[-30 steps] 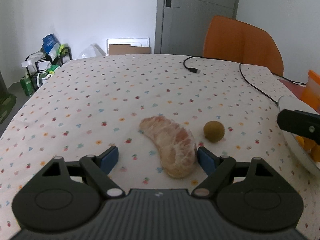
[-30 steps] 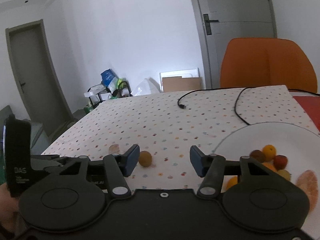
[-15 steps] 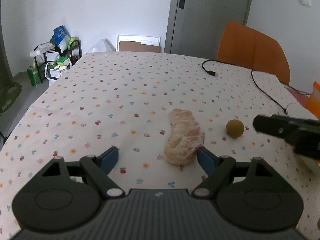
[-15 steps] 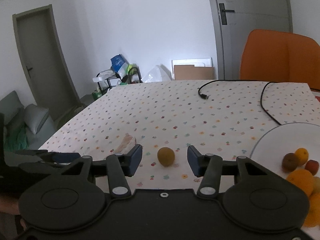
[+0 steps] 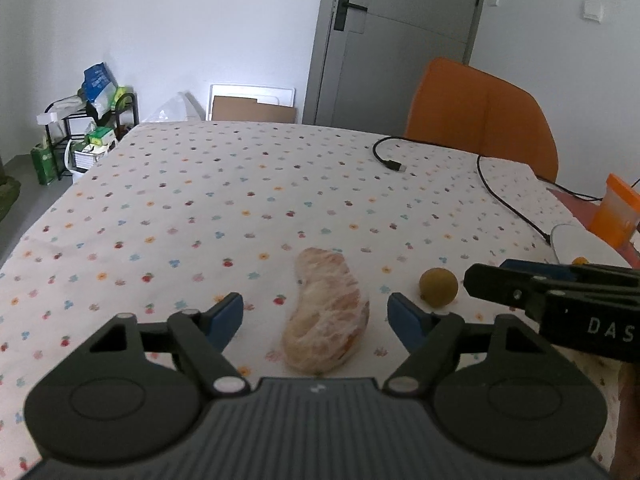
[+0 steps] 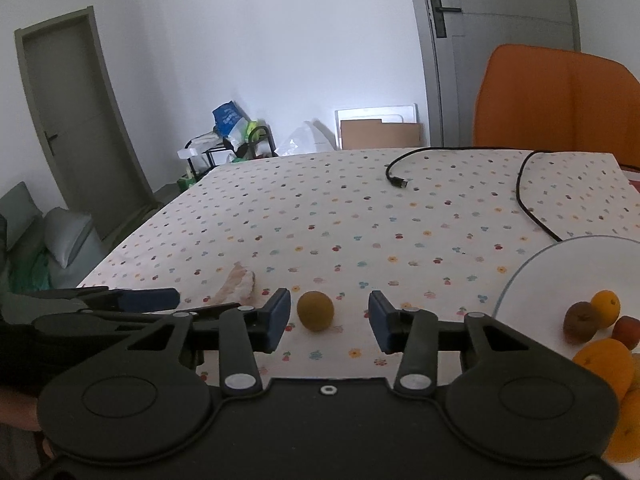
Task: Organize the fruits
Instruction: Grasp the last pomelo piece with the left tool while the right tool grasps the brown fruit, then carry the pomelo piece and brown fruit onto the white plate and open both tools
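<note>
Several fruits sit on the white plate [image 6: 532,276]. Both spread, empty tools frame leftovers on the counter [image 5: 240,200]: left tool [image 5: 316,316] the pomelo segment [image 5: 326,320], right tool [image 6: 328,316] a small brown fruit [image 6: 315,311].

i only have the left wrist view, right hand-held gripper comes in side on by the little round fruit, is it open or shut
observer: Open. In the right wrist view the right hand-held gripper frames the round fruit in the gap between its fingers, touching neither.
operator: whats on the plate, i just see a rim
observer: The plate holds several oranges, a brown fruit and a red fruit, grouped toward its right side.
operator: room left on it
observer: Yes, its left part is bare.
</note>
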Available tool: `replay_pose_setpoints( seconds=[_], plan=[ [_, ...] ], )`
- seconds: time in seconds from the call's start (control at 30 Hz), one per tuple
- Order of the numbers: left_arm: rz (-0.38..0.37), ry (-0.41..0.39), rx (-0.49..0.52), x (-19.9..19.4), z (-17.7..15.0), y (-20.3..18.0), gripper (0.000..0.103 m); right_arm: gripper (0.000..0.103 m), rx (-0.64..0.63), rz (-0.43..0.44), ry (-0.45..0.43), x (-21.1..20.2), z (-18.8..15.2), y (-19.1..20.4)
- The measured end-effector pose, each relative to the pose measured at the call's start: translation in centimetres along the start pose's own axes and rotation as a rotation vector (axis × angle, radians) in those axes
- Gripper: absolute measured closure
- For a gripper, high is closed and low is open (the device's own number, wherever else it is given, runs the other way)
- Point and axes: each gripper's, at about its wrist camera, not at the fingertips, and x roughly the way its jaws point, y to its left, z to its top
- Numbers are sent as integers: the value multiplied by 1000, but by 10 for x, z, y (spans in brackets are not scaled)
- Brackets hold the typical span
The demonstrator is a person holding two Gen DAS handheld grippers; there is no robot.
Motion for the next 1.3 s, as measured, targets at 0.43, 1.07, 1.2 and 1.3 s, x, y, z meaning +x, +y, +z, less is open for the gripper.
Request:
replay_pose_setpoints(
  seconds=[0.43, 1.07, 1.2, 1.3],
  plan=[
    [-23, -6, 25, 6, 0, 1, 66, 62, -25, 14, 34, 12, 2, 6],
    [-35, -51, -11, -16, 9, 15, 66, 81, -36, 0, 32, 13, 4, 14],
    [-52, -64, 1, -22, 11, 5, 66, 80, -14, -8, 3, -4, 3, 8],
    [-68, -75, 11, -26, 12, -6, 66, 80, 3, -15, -20, -17, 2, 2]
  ],
)
